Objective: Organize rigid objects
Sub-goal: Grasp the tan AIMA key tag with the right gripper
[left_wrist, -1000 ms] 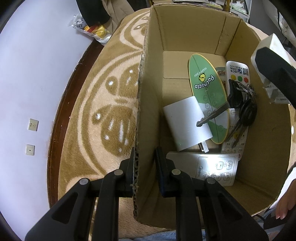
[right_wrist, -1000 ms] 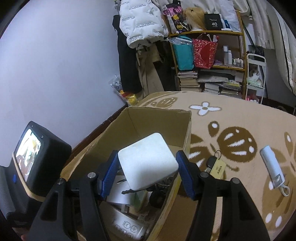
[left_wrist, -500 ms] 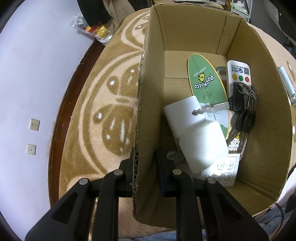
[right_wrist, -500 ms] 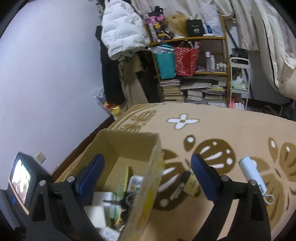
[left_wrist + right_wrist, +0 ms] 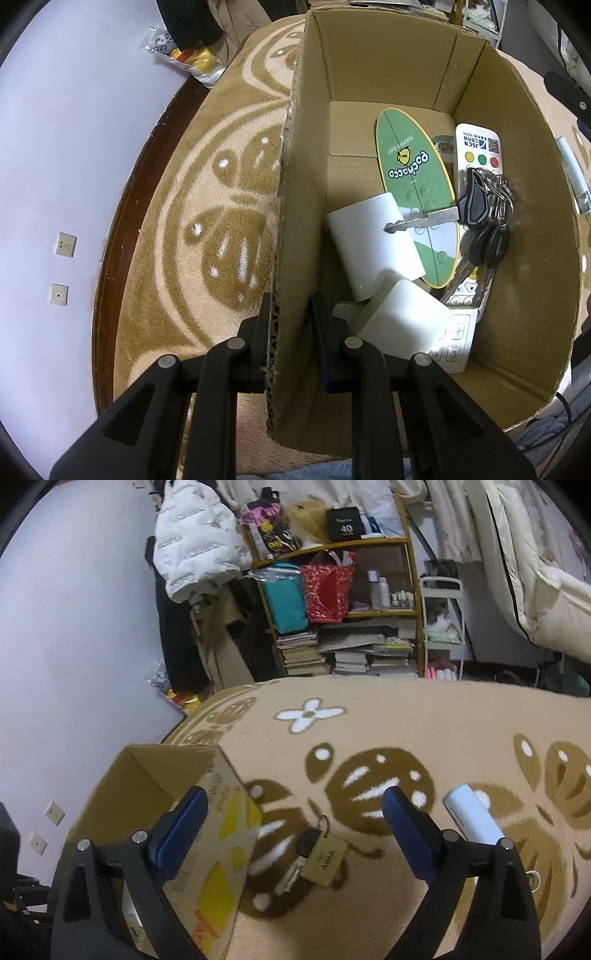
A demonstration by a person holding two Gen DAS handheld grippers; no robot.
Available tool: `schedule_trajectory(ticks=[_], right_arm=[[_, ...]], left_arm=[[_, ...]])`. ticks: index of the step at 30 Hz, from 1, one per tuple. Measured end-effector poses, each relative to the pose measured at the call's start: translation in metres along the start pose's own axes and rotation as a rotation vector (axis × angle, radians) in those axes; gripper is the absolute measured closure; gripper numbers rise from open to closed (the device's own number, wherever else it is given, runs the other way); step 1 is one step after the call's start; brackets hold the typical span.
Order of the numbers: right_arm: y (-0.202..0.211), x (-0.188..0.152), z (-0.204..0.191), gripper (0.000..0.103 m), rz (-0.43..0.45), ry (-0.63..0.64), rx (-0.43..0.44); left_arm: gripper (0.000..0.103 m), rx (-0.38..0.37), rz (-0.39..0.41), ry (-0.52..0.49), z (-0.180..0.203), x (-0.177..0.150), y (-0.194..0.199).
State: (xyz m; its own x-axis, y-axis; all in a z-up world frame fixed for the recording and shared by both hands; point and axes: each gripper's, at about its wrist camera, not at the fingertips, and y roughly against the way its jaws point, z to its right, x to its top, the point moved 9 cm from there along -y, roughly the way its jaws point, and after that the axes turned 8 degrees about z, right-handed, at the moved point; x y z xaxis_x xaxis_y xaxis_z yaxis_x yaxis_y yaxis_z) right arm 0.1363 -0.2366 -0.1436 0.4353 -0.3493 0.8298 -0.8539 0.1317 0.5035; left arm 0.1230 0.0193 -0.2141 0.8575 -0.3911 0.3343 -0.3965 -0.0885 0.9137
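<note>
My left gripper (image 5: 290, 314) is shut on the near wall of the cardboard box (image 5: 295, 206). Inside the box lie a white cube-shaped block (image 5: 404, 325), a white charger block (image 5: 373, 247), a green oval Pochacco board (image 5: 413, 173), a bunch of keys (image 5: 480, 210) and two white remotes (image 5: 480, 147). My right gripper (image 5: 295, 827) stands open and empty over the rug, right of the box (image 5: 155, 797). Between and beyond its fingers lies a key with a tan AIMA tag (image 5: 325, 856). A pale blue cylinder device (image 5: 472, 818) lies just past the right finger.
A patterned beige-and-brown rug (image 5: 369, 738) covers the floor. A cluttered bookshelf (image 5: 340, 602) with bags and stacked books stands at the back, with bedding (image 5: 535, 572) to the right. The lilac wall (image 5: 55, 147) with sockets runs along the left, and a snack bag (image 5: 184, 55) lies by it.
My right gripper opened and let the white cube fall into the box, where it settled on the near remote. The gripper then swung right, out over the rug. My left gripper kept still.
</note>
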Motion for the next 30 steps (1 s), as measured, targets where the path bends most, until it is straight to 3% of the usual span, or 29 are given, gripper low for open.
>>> schedule_trajectory(ticks=[7, 13, 20, 25, 30], right_arm=[[-0.021, -0.023, 0.015, 0.004, -0.062, 0.024, -0.053], [-0.042, -0.047, 0.016, 0.018, -0.155, 0.037, -0.044], [-0.065, -0.077, 0.017, 0.018, -0.27, 0.014, -0.02], [-0.068, -0.077, 0.019, 0.018, -0.278, -0.061, 0.021], [-0.073, -0.084, 0.022, 0.03, -0.299, -0.04, -0.021]], left_arm=[[0.084, 0.001, 0.001, -0.004, 0.0, 0.0, -0.001], [0.084, 0.0, 0.001, -0.006, 0.0, 0.0, -0.001], [0.084, 0.0, 0.001, -0.007, 0.001, 0.0, -0.001], [0.084, 0.001, -0.001, -0.007, 0.001, 0.001, -0.001], [0.084, 0.004, 0.001, -0.013, 0.002, 0.001, -0.001]])
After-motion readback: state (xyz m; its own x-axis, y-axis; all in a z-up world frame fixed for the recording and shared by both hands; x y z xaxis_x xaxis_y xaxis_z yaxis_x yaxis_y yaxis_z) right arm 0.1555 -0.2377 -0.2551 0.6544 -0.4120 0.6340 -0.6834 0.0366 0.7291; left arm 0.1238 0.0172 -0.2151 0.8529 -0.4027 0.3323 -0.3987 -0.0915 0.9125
